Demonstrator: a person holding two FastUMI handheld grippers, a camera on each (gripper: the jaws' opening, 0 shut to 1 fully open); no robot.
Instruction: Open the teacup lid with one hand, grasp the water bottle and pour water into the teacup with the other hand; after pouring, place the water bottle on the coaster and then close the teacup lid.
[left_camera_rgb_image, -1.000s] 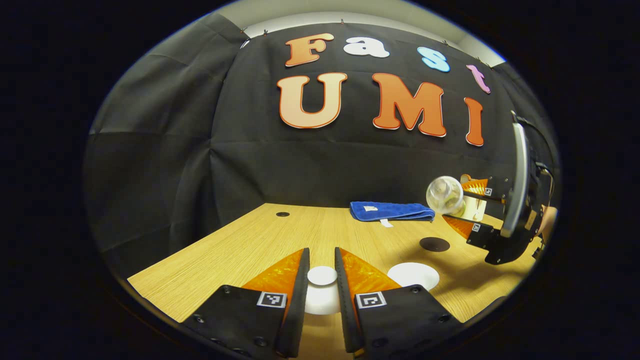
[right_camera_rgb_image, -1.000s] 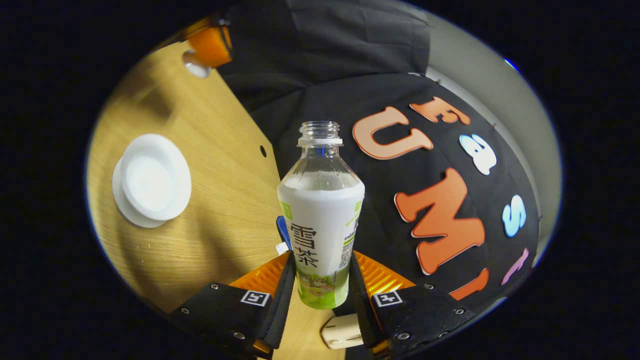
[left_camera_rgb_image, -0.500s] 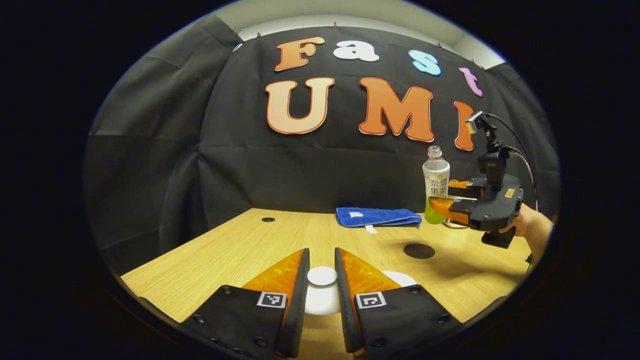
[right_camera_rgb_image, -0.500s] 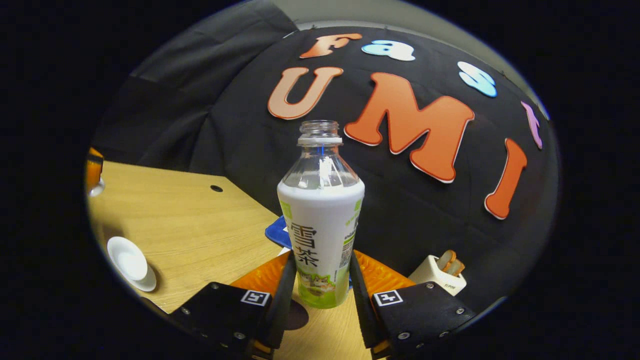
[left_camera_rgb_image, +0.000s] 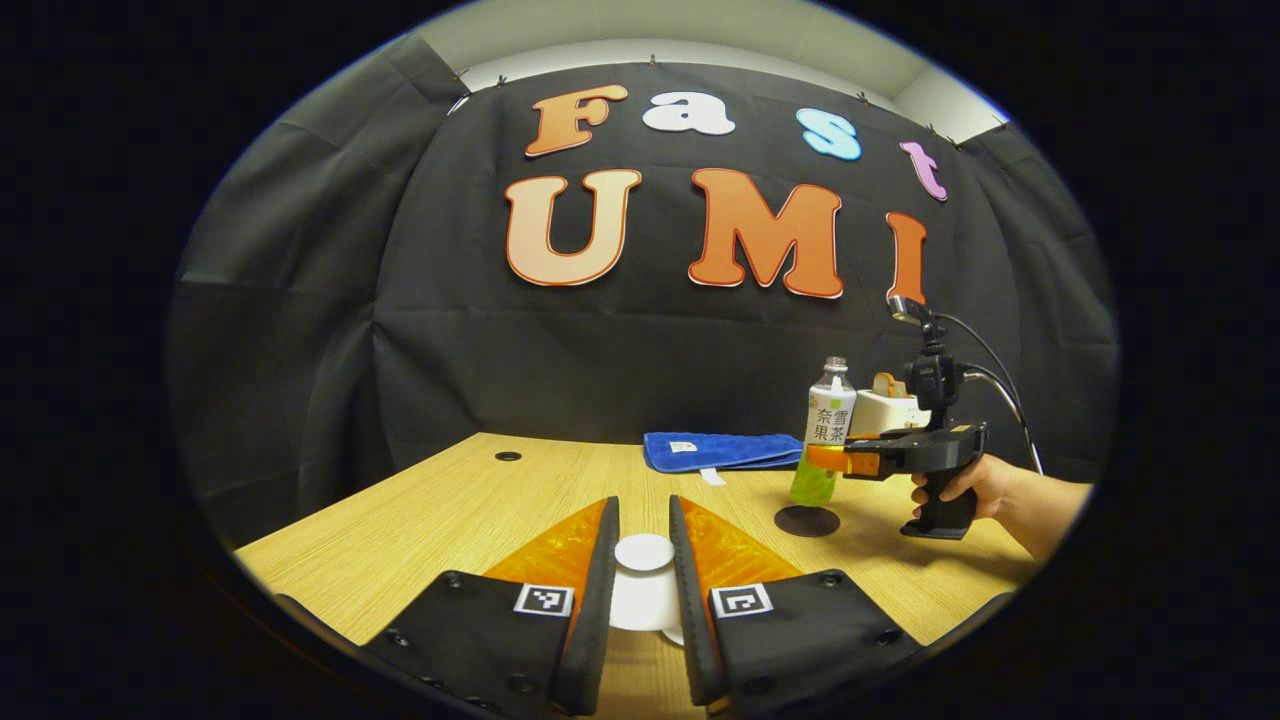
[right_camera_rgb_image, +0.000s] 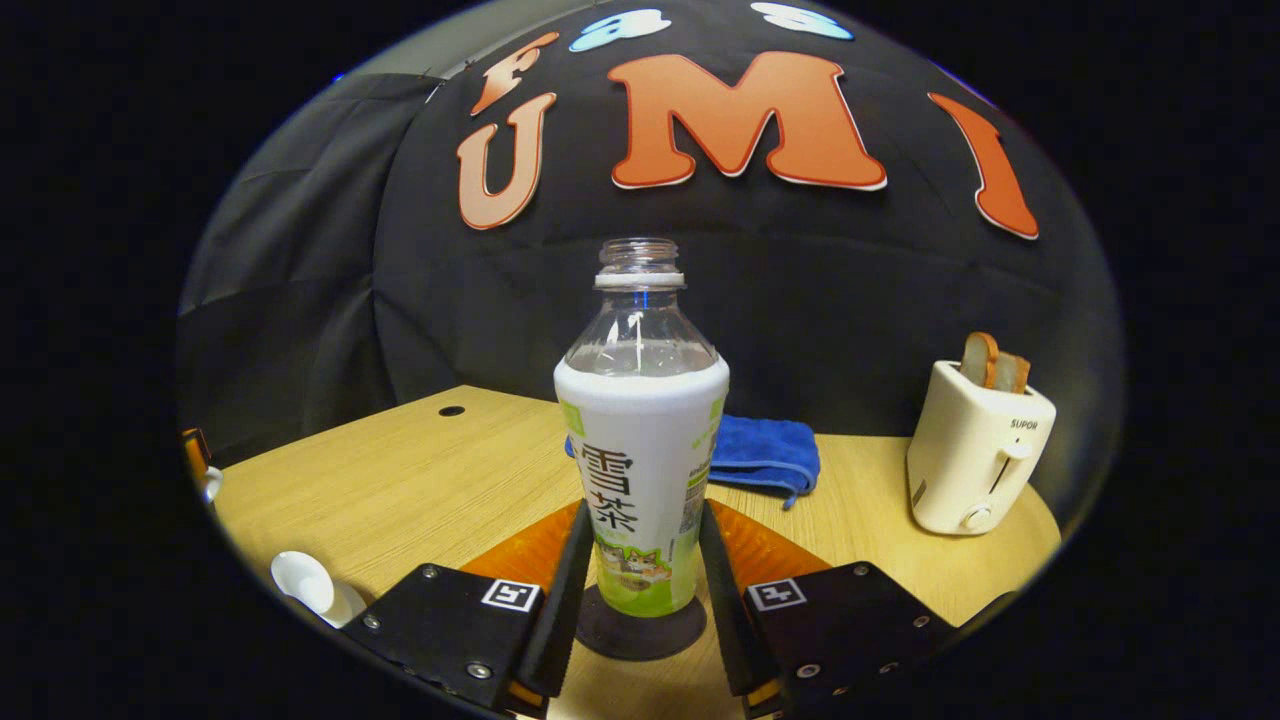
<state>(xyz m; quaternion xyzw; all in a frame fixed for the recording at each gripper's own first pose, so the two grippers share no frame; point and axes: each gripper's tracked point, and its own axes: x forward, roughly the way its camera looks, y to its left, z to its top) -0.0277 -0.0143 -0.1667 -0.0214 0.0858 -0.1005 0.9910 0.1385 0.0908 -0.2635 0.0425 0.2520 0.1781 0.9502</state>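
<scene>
step: set bottle (right_camera_rgb_image: 641, 470) on coaster (right_camera_rgb_image: 640, 630) | right gripper (right_camera_rgb_image: 640, 600) fingers clamp bottle, upright above coaster | left gripper (left_camera_rgb_image: 643, 590) fingers grip lid (left_camera_rgb_image: 643, 552) | next: lower, release, then recap cup (right_camera_rgb_image: 312, 588)

Right gripper (right_camera_rgb_image: 640, 570) clamped on upright, capless water bottle (right_camera_rgb_image: 641, 440), both fingers (right_camera_rgb_image: 566, 575) pressing its lower body. Dark coaster (right_camera_rgb_image: 640, 630) directly under bottle (contact w/ base unclear). Blue cloth (right_camera_rgb_image: 765, 455) behind bottle; toaster (right_camera_rgb_image: 975, 460) right of bottle; white teacup (right_camera_rgb_image: 310, 588) far left of bottle.
</scene>
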